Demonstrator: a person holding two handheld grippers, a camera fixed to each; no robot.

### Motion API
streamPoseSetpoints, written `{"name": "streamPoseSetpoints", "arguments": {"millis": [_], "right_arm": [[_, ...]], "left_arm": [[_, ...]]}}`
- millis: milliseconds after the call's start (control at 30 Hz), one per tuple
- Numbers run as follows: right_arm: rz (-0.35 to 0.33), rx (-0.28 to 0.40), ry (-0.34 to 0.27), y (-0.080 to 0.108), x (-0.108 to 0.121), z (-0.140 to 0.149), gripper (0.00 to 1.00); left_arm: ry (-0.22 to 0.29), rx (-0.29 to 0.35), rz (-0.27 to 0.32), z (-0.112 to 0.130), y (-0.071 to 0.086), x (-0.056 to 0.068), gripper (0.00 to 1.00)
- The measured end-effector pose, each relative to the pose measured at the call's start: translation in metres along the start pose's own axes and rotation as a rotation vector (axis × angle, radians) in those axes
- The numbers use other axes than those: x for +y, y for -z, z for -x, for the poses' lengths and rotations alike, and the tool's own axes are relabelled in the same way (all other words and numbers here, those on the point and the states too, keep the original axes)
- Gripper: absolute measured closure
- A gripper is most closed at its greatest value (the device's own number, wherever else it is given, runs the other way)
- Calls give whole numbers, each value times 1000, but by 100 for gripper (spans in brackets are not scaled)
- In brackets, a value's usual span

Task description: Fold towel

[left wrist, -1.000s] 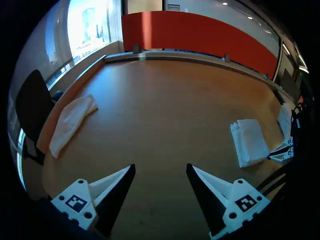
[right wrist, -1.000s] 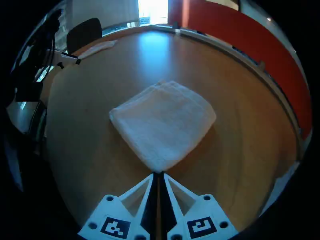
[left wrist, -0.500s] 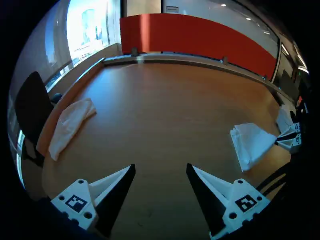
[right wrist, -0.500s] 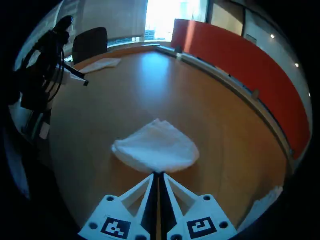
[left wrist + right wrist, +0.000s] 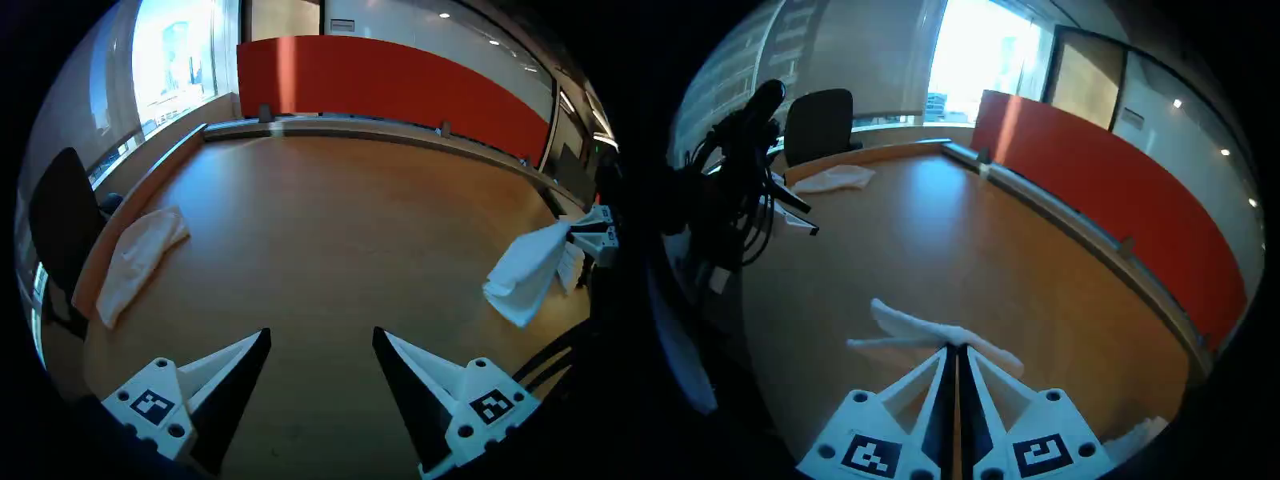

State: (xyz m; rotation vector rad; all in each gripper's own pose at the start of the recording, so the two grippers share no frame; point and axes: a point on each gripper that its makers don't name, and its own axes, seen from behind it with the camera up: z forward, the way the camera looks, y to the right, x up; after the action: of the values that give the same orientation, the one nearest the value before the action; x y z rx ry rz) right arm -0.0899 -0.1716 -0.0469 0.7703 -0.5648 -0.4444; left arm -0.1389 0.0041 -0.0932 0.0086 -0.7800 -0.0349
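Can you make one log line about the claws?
right claw: shut on white towel | white towel: hanging | left claw: open, empty | second towel: on table

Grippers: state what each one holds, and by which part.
The right gripper pinches the folded towel by one corner. The left gripper is open, holding nothing.

Towel (image 5: 908, 323) corner hidden (inside right gripper (image 5: 958, 350)).
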Motion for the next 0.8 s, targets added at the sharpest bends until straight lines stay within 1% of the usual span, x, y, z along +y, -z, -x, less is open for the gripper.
{"name": "streamPoseSetpoints", "arguments": {"millis": [167,500,800], "right_arm": [[21,13,-12,9,13,-10,95],[62,34,-53,28,40,-17,95],[115,43,-89,53,82,-16,95]], "left_arm": [[3,5,5,-3,1,2,6],[3,7,18,-4,0,8,6],[-7,9,22,-8,-3,11,6]]}}
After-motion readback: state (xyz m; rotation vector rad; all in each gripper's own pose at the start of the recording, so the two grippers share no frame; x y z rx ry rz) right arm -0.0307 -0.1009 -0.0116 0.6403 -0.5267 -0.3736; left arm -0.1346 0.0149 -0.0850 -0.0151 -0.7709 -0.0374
